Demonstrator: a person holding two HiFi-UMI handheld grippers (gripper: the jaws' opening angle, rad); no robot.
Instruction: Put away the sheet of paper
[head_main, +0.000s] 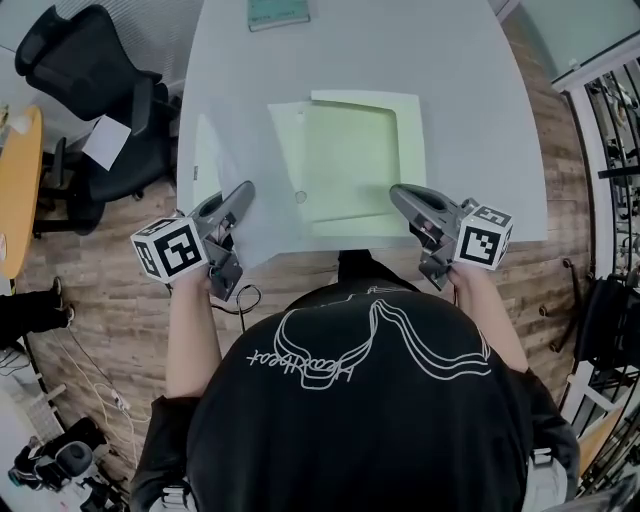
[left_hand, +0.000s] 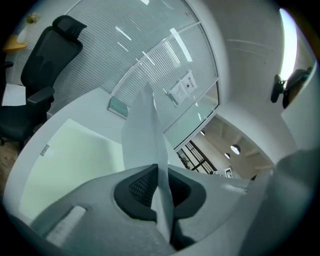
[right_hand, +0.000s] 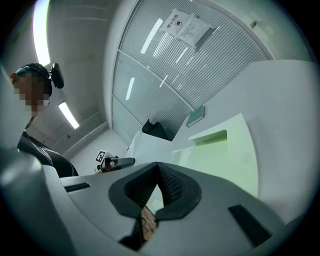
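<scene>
The left claw (left_hand: 161, 170) is pressed together on the sheet of paper (left_hand: 145, 130), which stands up on edge ahead of its tips, clear of the worktop (head_main: 460, 90). To that claw's right a pale green folder (head_main: 350, 160) lies flat, its long axis running away from the person. The next move likely turns on carrying the sheet rightward to the folder. The right claw (right_hand: 157, 167) is nearer, its tips over the folder's near right corner. Its pads meet at the tips, and I cannot tell whether they nip the folder's edge.
</scene>
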